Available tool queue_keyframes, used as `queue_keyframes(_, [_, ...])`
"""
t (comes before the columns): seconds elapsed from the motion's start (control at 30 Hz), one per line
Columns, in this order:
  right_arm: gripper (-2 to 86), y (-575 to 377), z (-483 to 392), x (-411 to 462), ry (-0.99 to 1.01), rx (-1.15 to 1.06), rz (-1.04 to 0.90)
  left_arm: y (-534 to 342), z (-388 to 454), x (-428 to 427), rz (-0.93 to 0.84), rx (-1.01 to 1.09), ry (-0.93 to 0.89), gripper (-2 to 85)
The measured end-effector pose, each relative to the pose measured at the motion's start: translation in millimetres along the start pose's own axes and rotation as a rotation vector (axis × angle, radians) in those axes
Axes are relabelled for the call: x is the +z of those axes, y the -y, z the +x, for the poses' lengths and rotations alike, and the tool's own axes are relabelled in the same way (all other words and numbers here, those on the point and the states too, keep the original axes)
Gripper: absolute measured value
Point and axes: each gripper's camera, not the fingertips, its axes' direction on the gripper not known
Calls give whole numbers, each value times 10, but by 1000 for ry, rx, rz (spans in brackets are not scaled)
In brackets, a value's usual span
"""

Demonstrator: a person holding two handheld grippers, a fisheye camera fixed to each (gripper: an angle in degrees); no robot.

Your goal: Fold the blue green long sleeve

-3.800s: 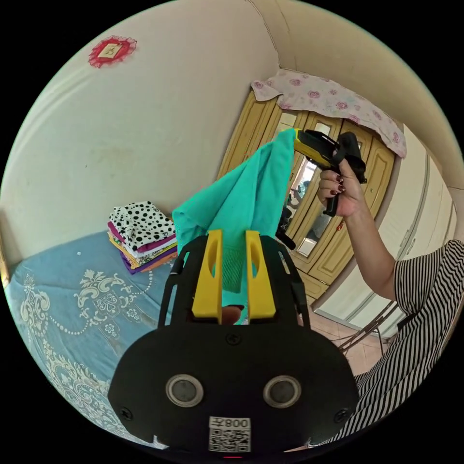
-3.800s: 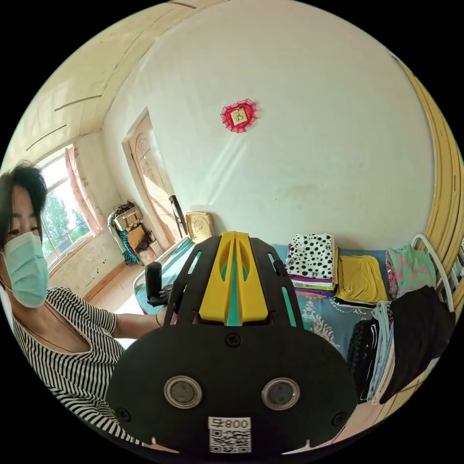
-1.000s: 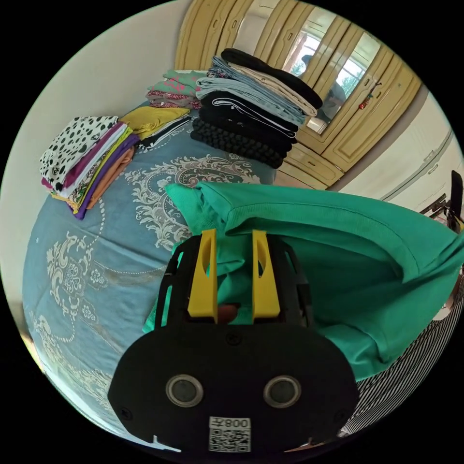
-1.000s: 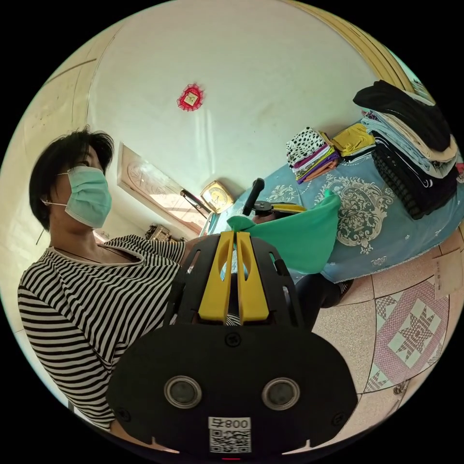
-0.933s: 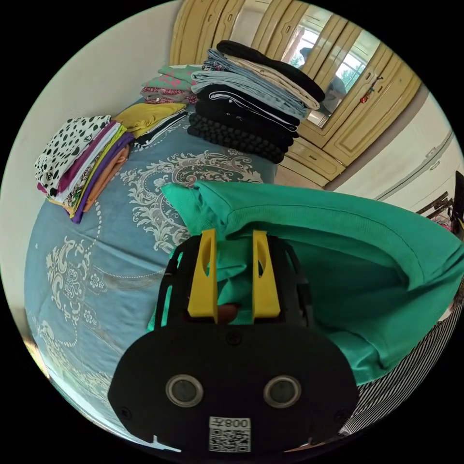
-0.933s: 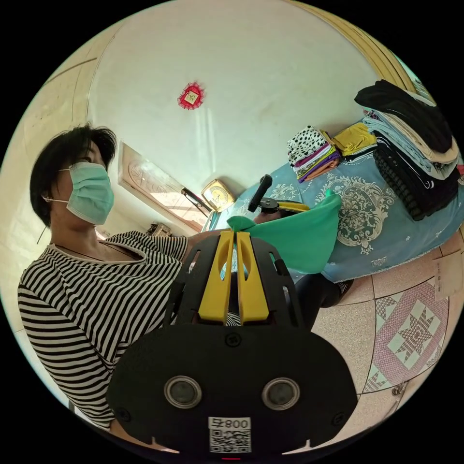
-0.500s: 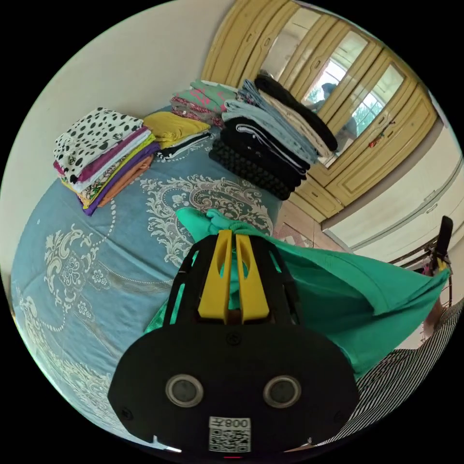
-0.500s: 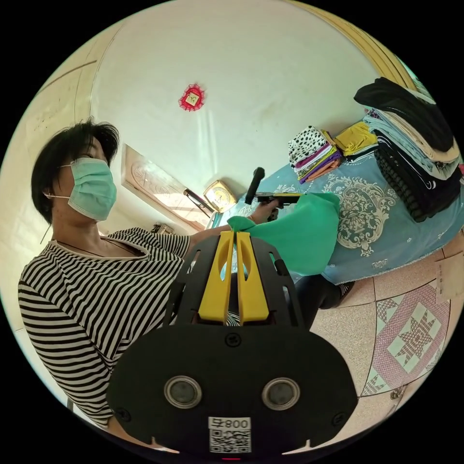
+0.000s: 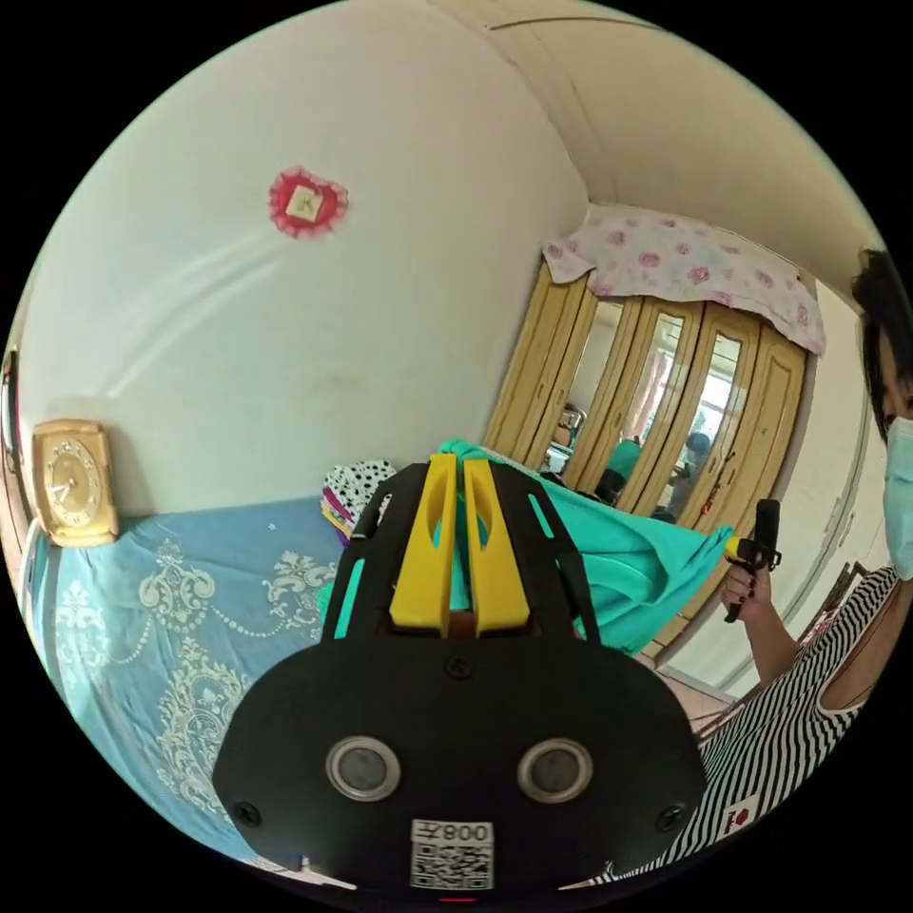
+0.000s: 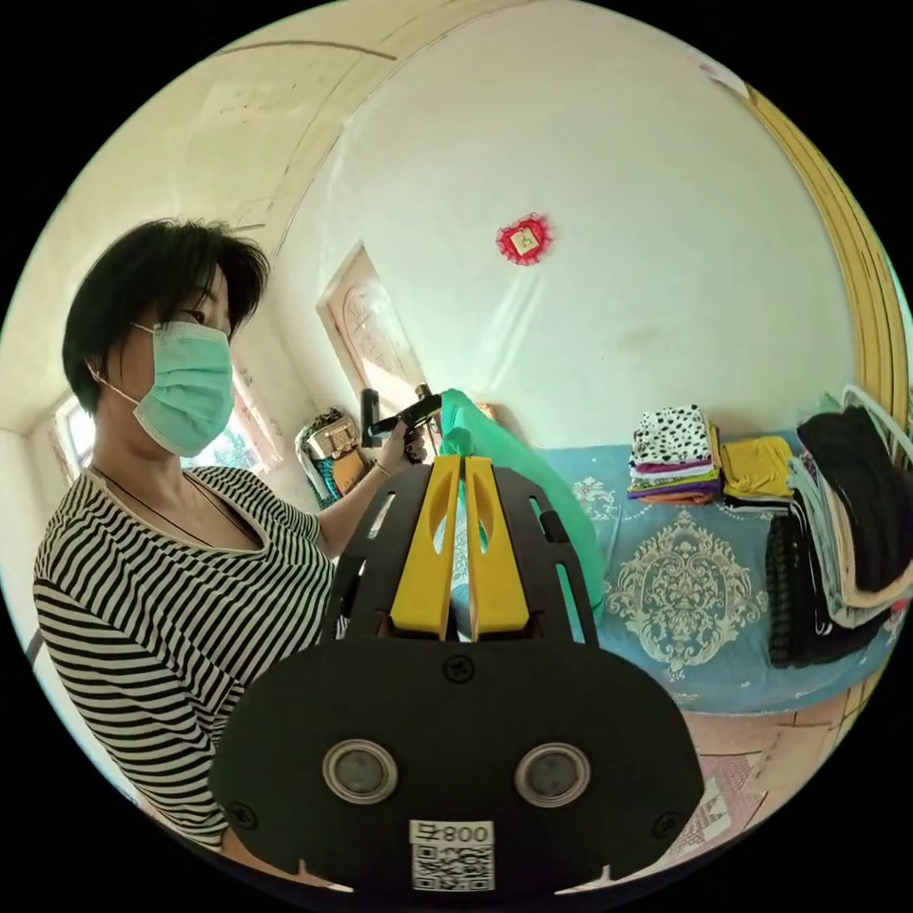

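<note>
The blue green long sleeve [image 9: 628, 561] is pinched between the 2 jaws of the left gripper [image 9: 455, 475] and of the right gripper [image 10: 463, 473].

Both views are bright with soft daylight. In the right gripper view the window [image 10: 71, 418], behind the person, is blown out to near white. Pale streaks of light slant across the wall [image 9: 219, 314] below the red ornament [image 9: 306, 201]. Fisheye distortion bends the wardrobe [image 9: 656, 399] and the wall's edges into curves, and a black ring surrounds each picture. Focus is sharp throughout; shadows are faint.
</note>
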Motion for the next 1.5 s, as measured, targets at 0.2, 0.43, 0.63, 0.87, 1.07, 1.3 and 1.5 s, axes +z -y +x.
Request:
queue_keyframes(0.2, [3,211,-864,72,74,-187,75,580,995,-1471,234,140,146,7])
queue_keyframes(0.43, [3,413,-1817,119,125,-369,147,1119,2129,-2846,394,308,284,7])
queue_keyframes(0.63, [2,375,-2353,218,187,-447,192,1416,2838,-3600,433,367,357,8])
queue_keyframes(0.87, [3,322,-2645,389,232,-503,204,1798,3462,-4154,462,437,440,9])
queue_keyframes(1.07, [3,319,-2691,606,264,-552,223,2232,3647,-4390,470,451,486,10])
queue_keyframes(1.3, [3,483,-2445,1049,245,-602,210,2808,3469,-4374,455,422,516,9])
queue_keyframes(1.5, [3,861,-1793,1726,211,-579,167,3430,2949,-4052,397,386,557,10])
